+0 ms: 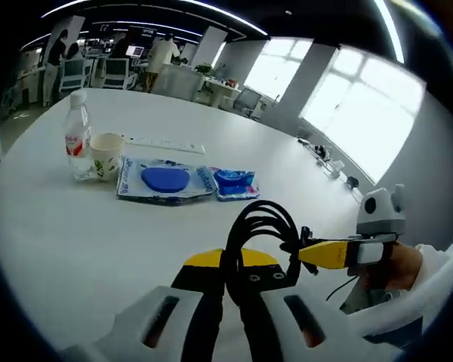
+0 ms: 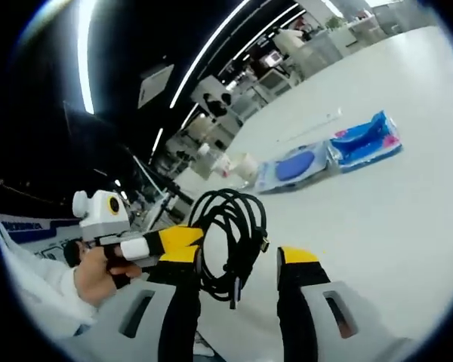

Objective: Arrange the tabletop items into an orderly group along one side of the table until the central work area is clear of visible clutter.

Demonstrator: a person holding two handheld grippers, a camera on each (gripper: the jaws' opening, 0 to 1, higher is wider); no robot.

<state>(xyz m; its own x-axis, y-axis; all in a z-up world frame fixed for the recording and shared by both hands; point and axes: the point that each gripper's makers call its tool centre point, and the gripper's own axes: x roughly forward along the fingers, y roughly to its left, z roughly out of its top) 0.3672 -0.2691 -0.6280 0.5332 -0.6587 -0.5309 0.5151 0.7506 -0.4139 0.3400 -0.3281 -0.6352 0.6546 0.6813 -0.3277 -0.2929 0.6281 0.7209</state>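
Black cable coil (image 1: 258,230): pinched between the left gripper's (image 1: 234,280) jaws, low centre of the left gripper view. Right gripper (image 2: 238,264): jaws spread, cable (image 2: 230,237) between them. Table (image 1: 75,249): water bottle (image 1: 78,136) and paper cup (image 1: 106,154) touching at 10 o'clock; beside them two blue packets (image 1: 164,181), (image 1: 234,183); power strip (image 1: 166,143) behind.
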